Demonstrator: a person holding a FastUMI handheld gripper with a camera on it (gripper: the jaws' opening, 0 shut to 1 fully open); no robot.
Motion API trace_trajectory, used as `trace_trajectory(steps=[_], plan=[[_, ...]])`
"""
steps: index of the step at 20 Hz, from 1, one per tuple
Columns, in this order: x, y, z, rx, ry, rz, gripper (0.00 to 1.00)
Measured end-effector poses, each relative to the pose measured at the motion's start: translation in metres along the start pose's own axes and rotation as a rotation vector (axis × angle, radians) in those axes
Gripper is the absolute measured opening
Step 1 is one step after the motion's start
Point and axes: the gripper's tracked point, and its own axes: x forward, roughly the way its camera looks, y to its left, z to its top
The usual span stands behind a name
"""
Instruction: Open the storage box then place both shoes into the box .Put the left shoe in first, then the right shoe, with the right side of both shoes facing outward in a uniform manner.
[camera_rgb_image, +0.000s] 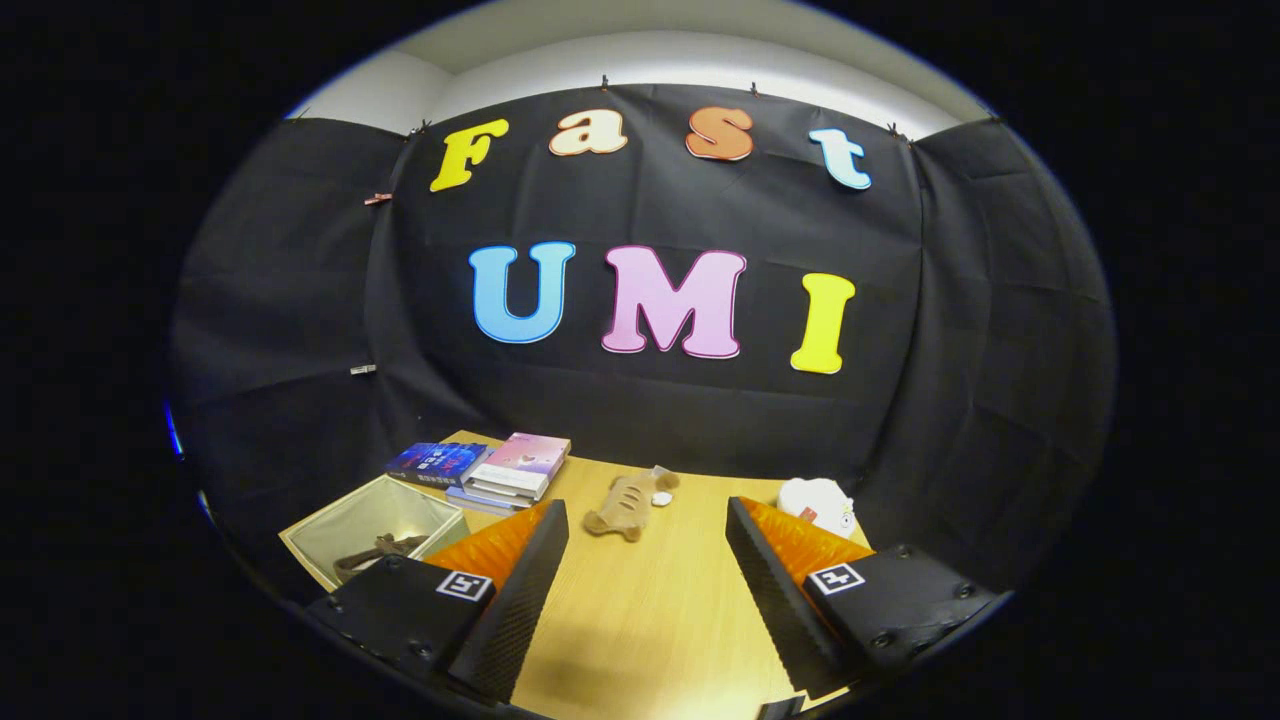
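While the claw (647, 590) hangs above a pale wooden tabletop (650, 630), its two fingers are spread wide apart with nothing between them but bare wood; it has hold of nothing.

Beyond the left finger, near the tabletop's left edge, stands a storage box (372, 535) with pale translucent walls. Its top is open toward the camera, and a dark shape lies on its floor, too dim to identify. The box's long axis runs diagonally, from near the left finger away toward the back left.

Just behind the box, touching or nearly touching its far side, lies a small heap of books (495, 470): a dark blue one on the left and a pink-covered one resting on top of others on the right, their spines angled toward the claw.

Ahead of the fingers, in the gap between them and farther back on the tabletop, lies a tan shoe (625, 505). It rests on its side or sole, I cannot tell which, with its long axis running from the near left to the far right, one end pointing toward the back wall. A small white object (661, 497) sits just beside that far end.

Beyond the right finger sits a white rounded soft object (818, 500), partly hidden by the finger.
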Motion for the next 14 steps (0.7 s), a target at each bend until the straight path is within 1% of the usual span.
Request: trace_trajectory(steps=[3,7,14], plan=[[-0.011,-0.009,0.001,-0.008,-0.019,-0.005,0.98],[-0.012,-0.012,-0.006,-0.01,-0.012,0.002,0.96],[-0.012,-0.009,-0.008,0.011,-0.003,0.018,0.96]])
